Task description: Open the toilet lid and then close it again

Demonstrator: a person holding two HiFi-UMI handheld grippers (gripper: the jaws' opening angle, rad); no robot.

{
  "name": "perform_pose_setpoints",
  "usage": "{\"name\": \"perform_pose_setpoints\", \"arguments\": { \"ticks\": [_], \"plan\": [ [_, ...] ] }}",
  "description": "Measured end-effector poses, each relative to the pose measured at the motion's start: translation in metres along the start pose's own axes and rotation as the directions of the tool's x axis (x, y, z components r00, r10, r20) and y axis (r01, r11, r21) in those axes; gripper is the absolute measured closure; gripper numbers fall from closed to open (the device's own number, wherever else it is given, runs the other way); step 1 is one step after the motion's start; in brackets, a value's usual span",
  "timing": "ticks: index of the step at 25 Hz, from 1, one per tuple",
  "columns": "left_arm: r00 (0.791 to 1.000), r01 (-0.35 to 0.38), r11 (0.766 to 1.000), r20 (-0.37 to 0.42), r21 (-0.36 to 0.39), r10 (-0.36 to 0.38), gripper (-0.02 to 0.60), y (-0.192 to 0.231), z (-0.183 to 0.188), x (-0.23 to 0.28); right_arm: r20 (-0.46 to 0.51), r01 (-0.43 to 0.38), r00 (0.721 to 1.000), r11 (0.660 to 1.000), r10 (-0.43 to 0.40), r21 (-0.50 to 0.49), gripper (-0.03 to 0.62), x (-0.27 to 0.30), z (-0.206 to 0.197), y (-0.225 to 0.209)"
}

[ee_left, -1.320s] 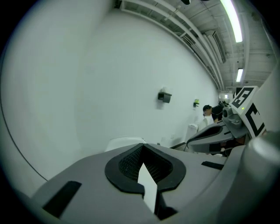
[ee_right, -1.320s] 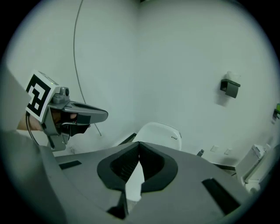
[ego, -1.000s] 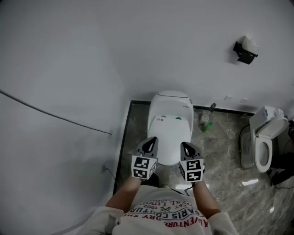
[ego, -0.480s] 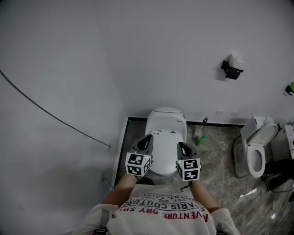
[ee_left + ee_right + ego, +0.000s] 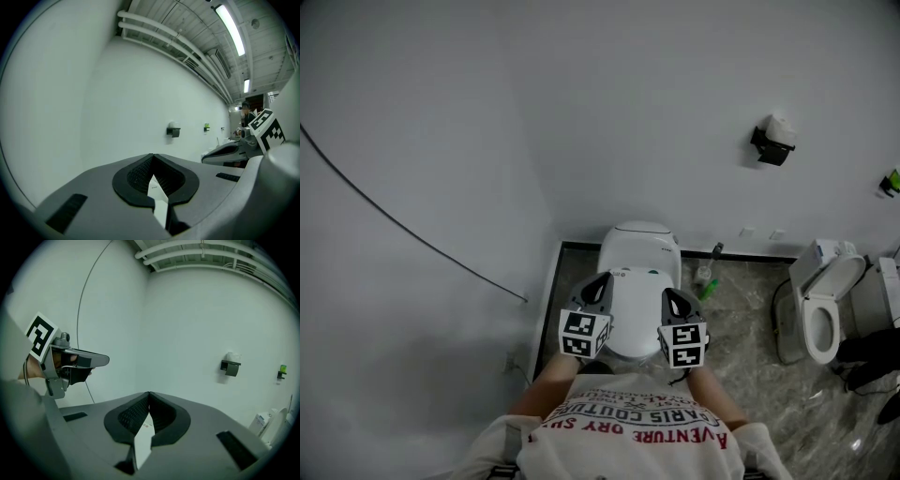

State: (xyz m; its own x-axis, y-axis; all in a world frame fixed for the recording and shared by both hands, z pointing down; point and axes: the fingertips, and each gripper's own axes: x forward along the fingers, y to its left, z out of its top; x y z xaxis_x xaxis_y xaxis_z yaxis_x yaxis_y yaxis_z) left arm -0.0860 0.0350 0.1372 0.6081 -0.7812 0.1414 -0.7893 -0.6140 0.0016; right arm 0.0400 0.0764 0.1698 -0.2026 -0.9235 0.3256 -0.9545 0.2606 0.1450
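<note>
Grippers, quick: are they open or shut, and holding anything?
Left gripper: shut, holding nothing.
Right gripper: shut, holding nothing.

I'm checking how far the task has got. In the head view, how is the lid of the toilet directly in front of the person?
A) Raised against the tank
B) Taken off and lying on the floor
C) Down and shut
C: the white lid lies flat and shut, with no opening showing; only the second toilet at right has its lid up.
</note>
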Motion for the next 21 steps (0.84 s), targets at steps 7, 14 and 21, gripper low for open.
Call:
{"name": "perform_pose_setpoints", "arguments": {
  "ticks": [7, 14, 21],
  "plan": [
    [1.0, 0.007, 1.0, -0.006, -0.014, -0.007, 0.574, -0.002, -0.005, 0.003, 0.009, -0.001, 1.0, 1.0, 0.001, 0.029, 0.58, 0.001, -0.001, -0.004],
    [1.0, -0.008, 1.0, -0.023, -0.021, 0.007, 0.574, -0.008, -0.016, 0.0, 0.004, -0.024, 1.0, 0.999, 0.024, 0.027, 0.58, -0.001, -0.007, -0.004],
    [0.999, -0.003, 1.0, -0.043, 0.027, 0.004, 0.574, -0.029, -0.022, -0.002, -0.002, -0.02, 1.0, 0.999, 0.02, 0.034, 0.58, -0.013, -0.015, -0.013]
  ]
}}
